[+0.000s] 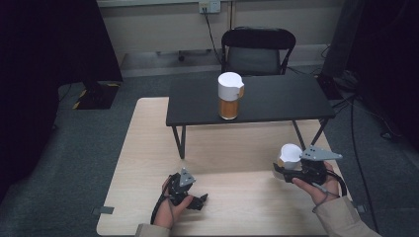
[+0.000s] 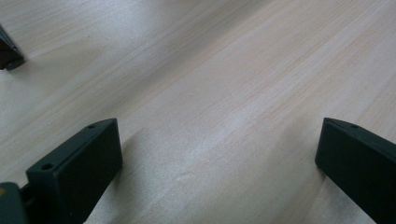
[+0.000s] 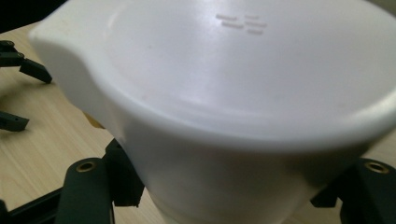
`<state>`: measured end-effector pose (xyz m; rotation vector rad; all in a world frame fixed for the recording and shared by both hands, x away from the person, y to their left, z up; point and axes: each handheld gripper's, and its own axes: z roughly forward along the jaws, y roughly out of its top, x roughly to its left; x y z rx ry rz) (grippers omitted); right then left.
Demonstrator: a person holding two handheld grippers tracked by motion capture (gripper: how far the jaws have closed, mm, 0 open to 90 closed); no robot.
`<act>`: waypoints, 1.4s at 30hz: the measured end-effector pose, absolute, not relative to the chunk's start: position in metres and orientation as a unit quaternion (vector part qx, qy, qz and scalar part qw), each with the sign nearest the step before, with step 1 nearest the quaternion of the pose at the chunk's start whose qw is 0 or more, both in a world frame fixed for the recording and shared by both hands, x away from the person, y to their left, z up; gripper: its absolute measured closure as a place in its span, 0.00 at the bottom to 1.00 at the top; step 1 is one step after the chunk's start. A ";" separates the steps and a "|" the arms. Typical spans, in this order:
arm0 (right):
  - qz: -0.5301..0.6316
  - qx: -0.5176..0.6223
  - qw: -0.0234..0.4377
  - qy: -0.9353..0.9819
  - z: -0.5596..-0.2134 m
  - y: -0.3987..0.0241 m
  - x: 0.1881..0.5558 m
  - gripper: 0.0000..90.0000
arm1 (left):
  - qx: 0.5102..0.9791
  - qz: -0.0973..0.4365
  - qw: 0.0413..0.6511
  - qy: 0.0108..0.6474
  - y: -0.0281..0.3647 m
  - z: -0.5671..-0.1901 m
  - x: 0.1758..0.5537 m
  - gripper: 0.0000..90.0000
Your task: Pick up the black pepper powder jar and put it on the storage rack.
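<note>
The right gripper (image 1: 282, 170) is clamped on a white-lidded jar (image 1: 289, 154), lifted over the table's (image 1: 148, 148) near right; its lower body is hidden. The left gripper (image 1: 200, 201) rests near left, jaws wide apart and empty.

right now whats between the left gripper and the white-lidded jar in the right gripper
Bare light wood tabletop: in the high view nothing lies between the left gripper and the white-lidded jar clamped in the right gripper.
</note>
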<state>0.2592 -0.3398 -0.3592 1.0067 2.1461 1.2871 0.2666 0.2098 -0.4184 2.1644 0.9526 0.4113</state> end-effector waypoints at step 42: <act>0.470 0.311 0.206 0.800 -0.248 -0.302 0.298 0.34 | 0.840 0.160 0.362 0.370 0.210 -0.418 0.267 0.00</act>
